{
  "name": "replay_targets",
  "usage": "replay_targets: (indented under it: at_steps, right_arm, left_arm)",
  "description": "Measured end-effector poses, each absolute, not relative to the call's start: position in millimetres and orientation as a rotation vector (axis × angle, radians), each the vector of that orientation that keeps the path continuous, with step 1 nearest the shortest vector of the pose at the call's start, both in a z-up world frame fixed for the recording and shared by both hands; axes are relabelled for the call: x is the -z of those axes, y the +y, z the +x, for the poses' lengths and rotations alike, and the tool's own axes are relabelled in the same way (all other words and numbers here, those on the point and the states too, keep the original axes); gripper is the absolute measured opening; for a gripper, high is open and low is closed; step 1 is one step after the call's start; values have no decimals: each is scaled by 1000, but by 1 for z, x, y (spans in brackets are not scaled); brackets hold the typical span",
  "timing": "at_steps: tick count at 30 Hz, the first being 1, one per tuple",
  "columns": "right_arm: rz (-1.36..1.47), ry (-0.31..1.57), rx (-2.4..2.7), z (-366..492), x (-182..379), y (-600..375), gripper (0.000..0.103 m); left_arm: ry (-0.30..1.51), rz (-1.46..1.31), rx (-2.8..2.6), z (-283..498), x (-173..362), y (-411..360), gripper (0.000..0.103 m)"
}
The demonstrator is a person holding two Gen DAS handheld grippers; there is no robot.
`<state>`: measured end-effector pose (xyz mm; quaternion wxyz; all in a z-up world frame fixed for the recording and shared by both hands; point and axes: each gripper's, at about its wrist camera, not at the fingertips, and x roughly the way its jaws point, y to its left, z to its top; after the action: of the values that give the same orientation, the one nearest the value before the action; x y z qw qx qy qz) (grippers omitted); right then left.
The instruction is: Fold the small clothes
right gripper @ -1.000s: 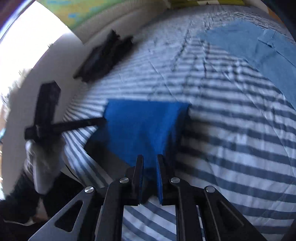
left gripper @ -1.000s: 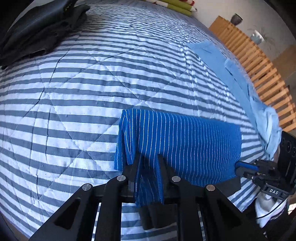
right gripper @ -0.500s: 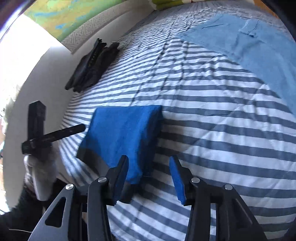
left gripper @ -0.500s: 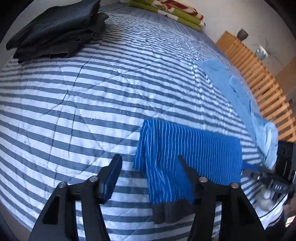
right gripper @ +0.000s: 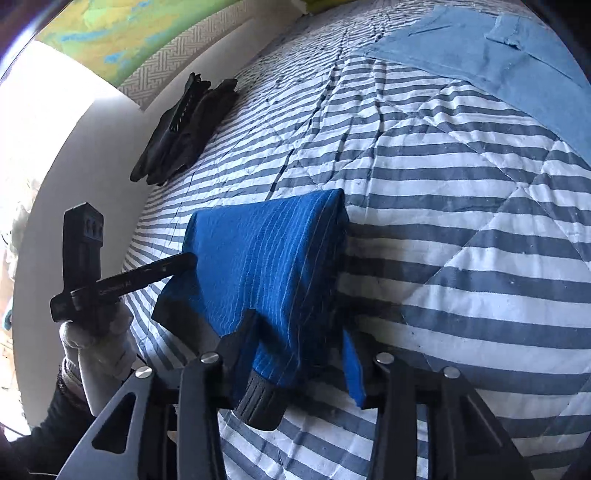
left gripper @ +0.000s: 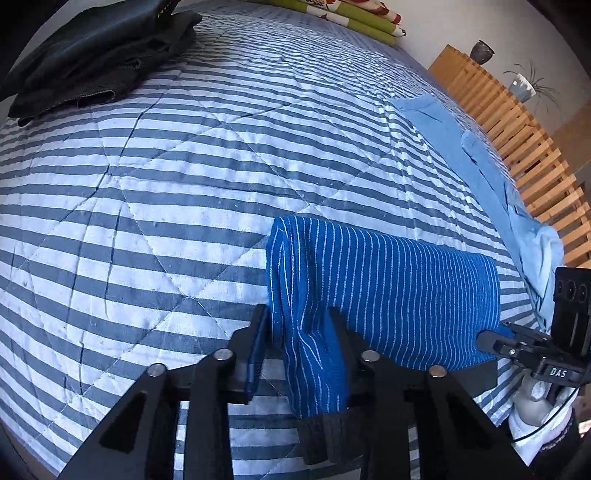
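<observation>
A folded blue pinstriped garment (left gripper: 388, 288) with a dark waistband (left gripper: 325, 435) lies on the striped quilt (left gripper: 166, 184). My left gripper (left gripper: 299, 332) straddles its near left corner. Its jaws are closing with the bunched fabric between them, and a slim gap still shows at the left pad. In the right wrist view the same garment (right gripper: 266, 251) has its near right corner between the closing jaws of my right gripper (right gripper: 301, 347), and the right pad stands off the cloth. Each view also shows the other gripper at the opposite corner: the right one (left gripper: 495, 339) and the left one (right gripper: 177, 264).
A stack of dark folded clothes (left gripper: 92, 51) sits at the far left of the bed. A light blue garment (left gripper: 480, 158) is spread along the right side by a wooden slatted frame (left gripper: 517, 122). Pillows (left gripper: 351, 18) lie at the far end. A white-gloved hand (right gripper: 96, 343) holds the left gripper.
A second ago both grippers were shut on the garment's near edge. Both then opened wide and released it. Now both have narrowed again around its near corners.
</observation>
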<state>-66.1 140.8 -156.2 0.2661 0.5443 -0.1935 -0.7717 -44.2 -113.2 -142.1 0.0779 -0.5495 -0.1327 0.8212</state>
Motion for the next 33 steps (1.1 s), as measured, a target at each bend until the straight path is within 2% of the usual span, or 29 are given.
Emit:
replay_targets:
  at_steps: [3,6,10,21,33]
  right_arm:
    - [1466,-521,2095,-65,158,136,27]
    - [1470,-543,2090,-66,160,133,18]
    - [1446,-564,2128,-64,154,130,12]
    - [1218,-448,2222,-79,78,86,10]
    - [958,-314,2209,-180,-13,-31,10]
  left_arm:
    - [-384,-1641,-2466,-43,142,-111,23]
    - [-385,-1634,-2453,-42,141,-108,16]
    - [-344,-1592,-2473,-38,128,-106,13]
    - [-346,-1385,-2629,-37,50,-144,13]
    - [-400,-1234,-2920,-87,-44,-278,13]
